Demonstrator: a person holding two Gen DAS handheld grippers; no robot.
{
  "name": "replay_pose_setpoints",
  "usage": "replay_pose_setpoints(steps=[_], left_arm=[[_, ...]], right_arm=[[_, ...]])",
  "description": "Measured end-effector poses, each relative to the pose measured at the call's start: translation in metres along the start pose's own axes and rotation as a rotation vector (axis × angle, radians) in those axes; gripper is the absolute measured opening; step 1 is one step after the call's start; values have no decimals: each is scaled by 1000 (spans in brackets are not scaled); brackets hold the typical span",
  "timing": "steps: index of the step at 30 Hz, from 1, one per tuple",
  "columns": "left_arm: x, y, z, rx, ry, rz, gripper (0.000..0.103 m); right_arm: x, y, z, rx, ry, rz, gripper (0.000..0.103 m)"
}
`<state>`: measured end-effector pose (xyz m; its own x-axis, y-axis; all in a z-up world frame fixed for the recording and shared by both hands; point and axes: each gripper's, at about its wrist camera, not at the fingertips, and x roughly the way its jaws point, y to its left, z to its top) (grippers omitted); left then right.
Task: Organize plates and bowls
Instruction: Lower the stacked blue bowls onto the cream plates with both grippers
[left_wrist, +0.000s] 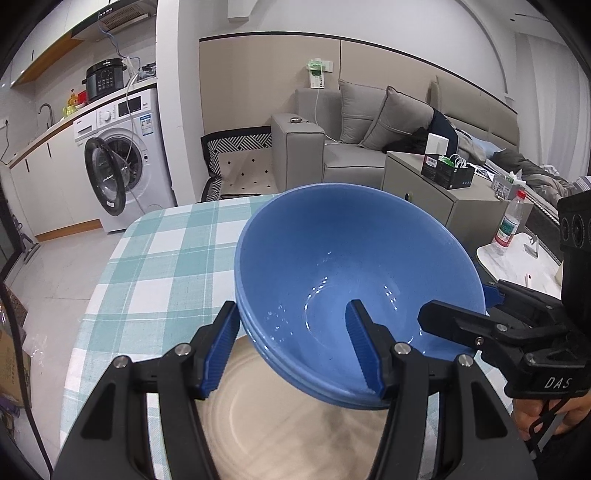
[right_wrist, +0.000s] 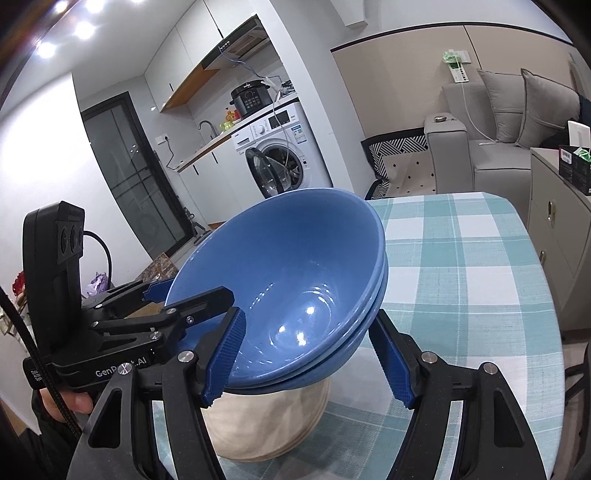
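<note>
Two nested blue bowls (left_wrist: 332, 251) (right_wrist: 295, 266) hang tilted over a stack of beige plates (left_wrist: 295, 435) (right_wrist: 266, 424) on the green checked table (left_wrist: 155, 258) (right_wrist: 461, 266). My left gripper (left_wrist: 291, 350) (right_wrist: 184, 291) is shut on one side of the rim, one pad inside the top bowl and one outside. On the opposite side my right gripper (right_wrist: 308, 362) (left_wrist: 469, 306) grips the rim the same way. Whether the bowls touch the plates I cannot tell.
Beyond the table's far edge stand a washing machine (left_wrist: 114, 166) with its door open and a grey sofa (left_wrist: 369, 147). A grey cabinet (left_wrist: 424, 192) with boxes and a water bottle (left_wrist: 509, 225) on a small white table stand to the right.
</note>
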<state>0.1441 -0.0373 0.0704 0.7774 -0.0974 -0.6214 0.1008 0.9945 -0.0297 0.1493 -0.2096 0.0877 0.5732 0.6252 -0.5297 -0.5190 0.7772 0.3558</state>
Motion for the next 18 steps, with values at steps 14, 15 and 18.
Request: replay_pose_setpoints(steps=[14, 15, 18], left_arm=[[-13, 29, -21, -53, 0, 27, 59], [-13, 31, -22, -56, 2, 29, 59], [-15, 35, -25, -47, 12, 48, 59]], right_arm=[[18, 25, -8, -20, 27, 42, 71], [20, 26, -9, -18, 25, 48, 71], [26, 27, -14, 5, 13, 84, 71]])
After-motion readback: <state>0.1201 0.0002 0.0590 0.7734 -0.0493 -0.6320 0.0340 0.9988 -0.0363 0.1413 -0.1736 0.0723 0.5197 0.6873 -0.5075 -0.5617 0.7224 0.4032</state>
